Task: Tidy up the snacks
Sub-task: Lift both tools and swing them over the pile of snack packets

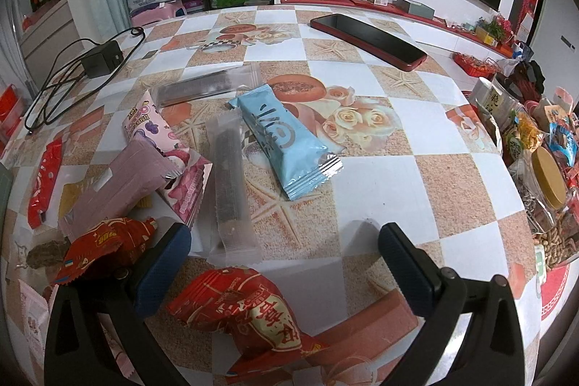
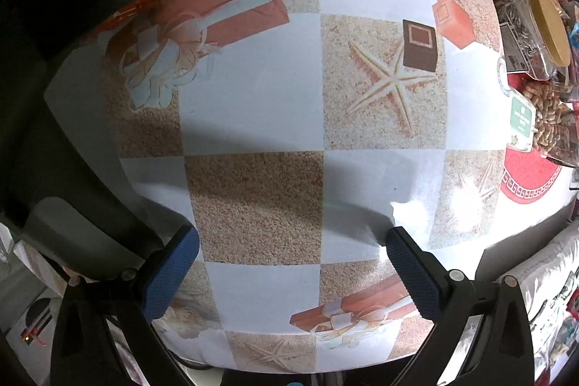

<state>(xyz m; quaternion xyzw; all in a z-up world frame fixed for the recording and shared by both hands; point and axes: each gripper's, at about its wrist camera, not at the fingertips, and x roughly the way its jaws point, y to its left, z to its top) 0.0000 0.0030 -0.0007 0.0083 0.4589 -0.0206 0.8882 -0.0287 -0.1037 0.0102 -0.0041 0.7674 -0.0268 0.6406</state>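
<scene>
Across the checkered tablecloth (image 1: 380,147), loose snacks lie scattered toward nine o'clock in the left wrist view, while a crowded heap of packets and jars (image 1: 542,169) sits at three o'clock. The left gripper (image 1: 284,243) hangs with its jaws spread wide and nothing between them; a red wrapped snack (image 1: 249,310) lies just beneath, close to the six o'clock edge. A blue packet (image 1: 286,143) rests at the centre, with a clear-wrapped dark bar (image 1: 229,190) just beside it at its eight o'clock and a pink packet (image 1: 119,183) overlapping a printed pouch (image 1: 173,165) further toward nine.

The right gripper (image 2: 293,252) is likewise spread and empty, above bare cloth, with the gold-lidded jar (image 2: 550,24) at two o'clock.

The risk I see is crowding: closing on the red snack may catch the second red wrapper (image 1: 105,248) touching the left finger. Slick foil could slip from the pads. The heap looks unstable, so a careless drop there might topple it. The phone (image 1: 369,40) at one o'clock sits well apart.
</scene>
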